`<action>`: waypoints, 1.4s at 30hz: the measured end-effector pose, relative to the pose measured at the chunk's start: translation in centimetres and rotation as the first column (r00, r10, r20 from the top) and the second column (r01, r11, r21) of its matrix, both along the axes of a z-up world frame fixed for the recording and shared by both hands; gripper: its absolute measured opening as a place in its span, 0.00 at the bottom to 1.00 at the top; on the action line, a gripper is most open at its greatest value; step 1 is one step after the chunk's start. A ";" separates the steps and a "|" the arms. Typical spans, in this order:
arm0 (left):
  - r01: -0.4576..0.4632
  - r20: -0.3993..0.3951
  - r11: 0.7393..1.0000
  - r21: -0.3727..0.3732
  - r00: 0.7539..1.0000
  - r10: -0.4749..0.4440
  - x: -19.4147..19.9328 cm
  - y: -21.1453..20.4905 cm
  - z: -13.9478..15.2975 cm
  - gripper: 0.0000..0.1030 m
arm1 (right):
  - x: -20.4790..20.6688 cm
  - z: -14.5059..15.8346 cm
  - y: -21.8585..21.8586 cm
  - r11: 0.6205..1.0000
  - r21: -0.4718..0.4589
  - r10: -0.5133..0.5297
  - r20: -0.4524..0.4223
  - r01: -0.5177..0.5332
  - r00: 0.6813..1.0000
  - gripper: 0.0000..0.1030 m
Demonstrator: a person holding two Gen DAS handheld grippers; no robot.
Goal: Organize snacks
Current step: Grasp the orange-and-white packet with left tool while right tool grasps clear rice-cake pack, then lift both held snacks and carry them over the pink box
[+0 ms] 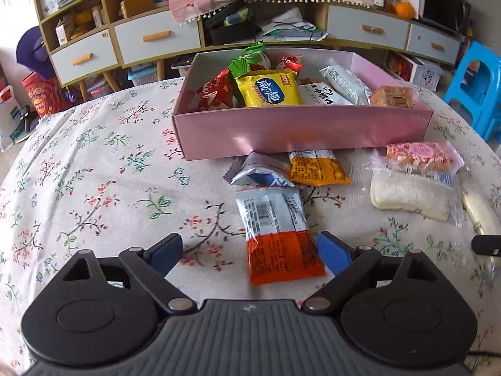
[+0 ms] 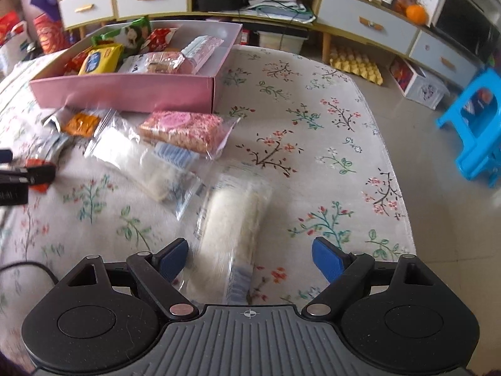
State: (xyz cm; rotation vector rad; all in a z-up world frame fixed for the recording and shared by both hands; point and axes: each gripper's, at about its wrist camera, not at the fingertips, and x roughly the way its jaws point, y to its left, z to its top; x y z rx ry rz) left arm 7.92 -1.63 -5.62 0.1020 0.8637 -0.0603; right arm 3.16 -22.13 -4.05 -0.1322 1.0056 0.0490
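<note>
A: So what's crowding the floral tabletop (image 1: 94,163)?
B: Crinkly loose packets along the pink box (image 1: 300,128), itself heaped with wrapped snacks.
A: And the jaws?
B: Both wide, gripping nothing. Left gripper (image 1: 250,252) straddles an orange-ended packet (image 1: 278,235); right gripper (image 2: 250,258) straddles a clear-wrapped white roll (image 2: 233,219) toward the tabletop's right edge.

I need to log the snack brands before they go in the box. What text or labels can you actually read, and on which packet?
"咸の趣": yellow packet in the pink box.
Black characters on the white packet beside it: partly hidden, unreadable.
Back print and barcode on the orange-and-silver packet: too small.
Round pink label on the pink rice-crisp bar: blurred.
</note>
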 end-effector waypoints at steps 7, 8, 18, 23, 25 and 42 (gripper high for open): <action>0.068 0.050 0.998 -0.010 0.996 -0.068 -1.2 2.1 -0.2 0.84 | -1.6 -0.2 -2.0 0.997 0.034 0.065 0.042 -0.066 0.997 0.85; 0.079 0.058 0.997 -0.015 0.995 -0.078 -1.4 2.3 -0.2 0.84 | -1.9 -0.3 -2.1 0.996 0.040 0.078 0.052 -0.080 0.996 0.85; 0.149 0.090 0.987 -0.058 0.986 -0.143 -0.9 1.8 -0.3 0.75 | -2.6 -0.7 -1.1 0.975 0.077 0.196 0.135 -0.208 0.971 0.83; 0.153 0.101 0.987 -0.047 0.984 -0.147 -0.6 1.5 -0.5 0.73 | -2.3 -0.9 -1.0 0.973 0.097 0.196 0.140 -0.211 0.971 0.82; 0.153 0.102 0.987 -0.048 0.984 -0.147 -0.6 1.4 -0.4 0.69 | -2.5 -1.0 -1.0 0.972 0.101 0.197 0.146 -0.213 0.969 0.78; 0.115 0.094 0.990 -0.076 0.990 -0.108 -0.6 1.6 0.1 0.41 | -2.0 -0.6 -1.5 0.978 0.123 0.151 0.145 -0.169 0.978 0.36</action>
